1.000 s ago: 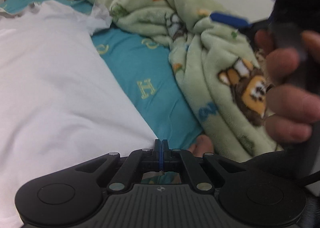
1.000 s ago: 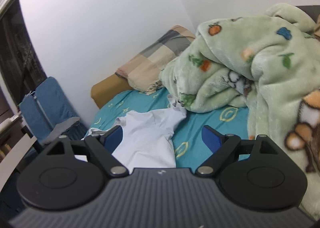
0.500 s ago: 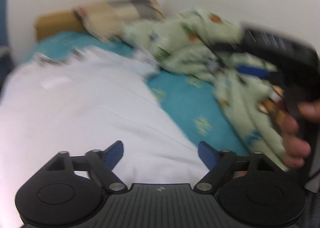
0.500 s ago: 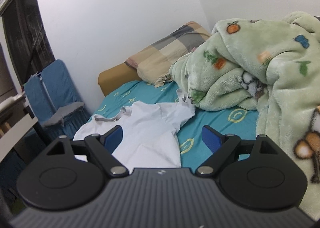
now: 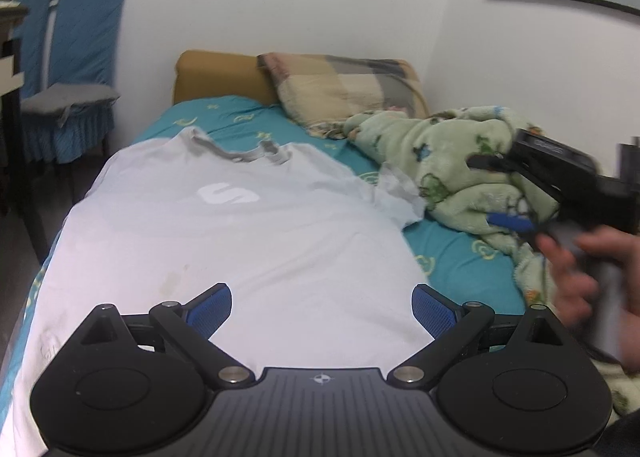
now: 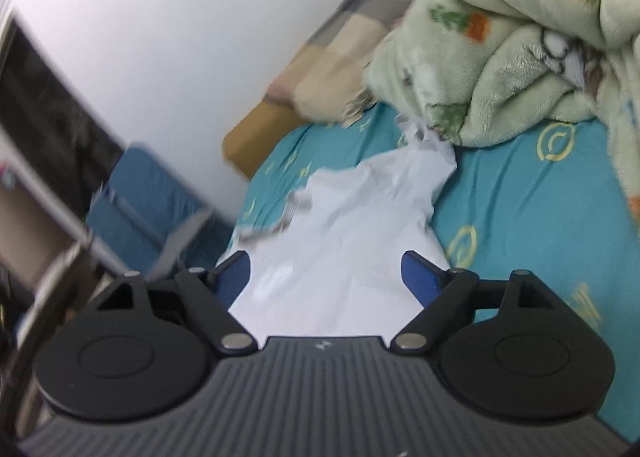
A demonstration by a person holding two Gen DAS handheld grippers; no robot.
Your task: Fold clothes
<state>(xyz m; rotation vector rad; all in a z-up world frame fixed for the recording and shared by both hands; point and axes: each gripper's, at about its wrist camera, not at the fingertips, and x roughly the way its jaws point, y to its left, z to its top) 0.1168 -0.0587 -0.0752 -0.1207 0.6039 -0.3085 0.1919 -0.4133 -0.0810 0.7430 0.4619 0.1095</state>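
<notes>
Big white cotton T-shirt [image 5: 248, 241] lies flat, no fold showing, its 2 o'clock sleeve bunched | your left tongs [image 5: 322, 307] and right tongs [image 6: 326, 275] gape wide, empty.

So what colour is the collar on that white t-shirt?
Grey, against the white t-shirt; the collar shows best in the left wrist view.

Your left claw [image 5: 322, 307], pinched closed a second ago, now spread wide, pulled back; whole white shirt [image 5: 240, 241] visible. Right claw [image 6: 326, 271] tilted toward 12 o'clock sleeve.
</notes>
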